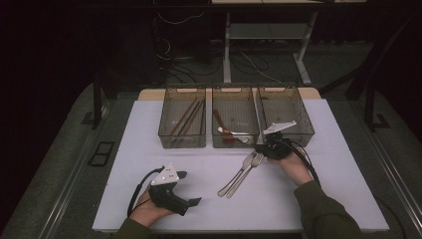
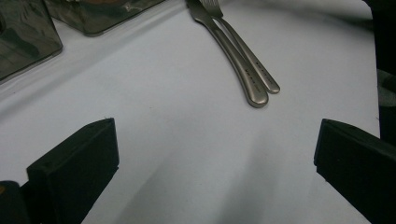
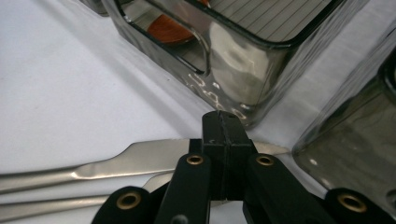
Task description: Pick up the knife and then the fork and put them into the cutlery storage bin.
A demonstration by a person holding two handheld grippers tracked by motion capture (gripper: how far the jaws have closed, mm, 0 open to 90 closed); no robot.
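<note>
- Forks [image 1: 241, 174]: we see two plain metal forks side by side, touching, on the white table [image 1: 149, 129], in front of the middle bin [image 1: 235, 117].
- Right gripper [image 1: 262, 150]: in the right gripper view its jaws are pressed together right at the forks' head ends [image 3: 154, 156]; we cannot tell whether any metal is pinched between them.
- Left gripper [image 1: 190, 188]: its jaws stand wide apart around bare table; in the left gripper view the fork handles [image 2: 254, 77] lie well ahead of them.
- Long axis: diagonal in the high view, tines up-right toward the bins, rounded handle ends down-left toward the person.
- Finish: brushed, dull silver, slim handles widening at the ends.
- Three smoky see-through bins stand in a row; the left bin [image 1: 182, 117] holds brown sticks, the middle one reddish and white utensils, and the right bin [image 1: 285, 113] is beside it.
</note>
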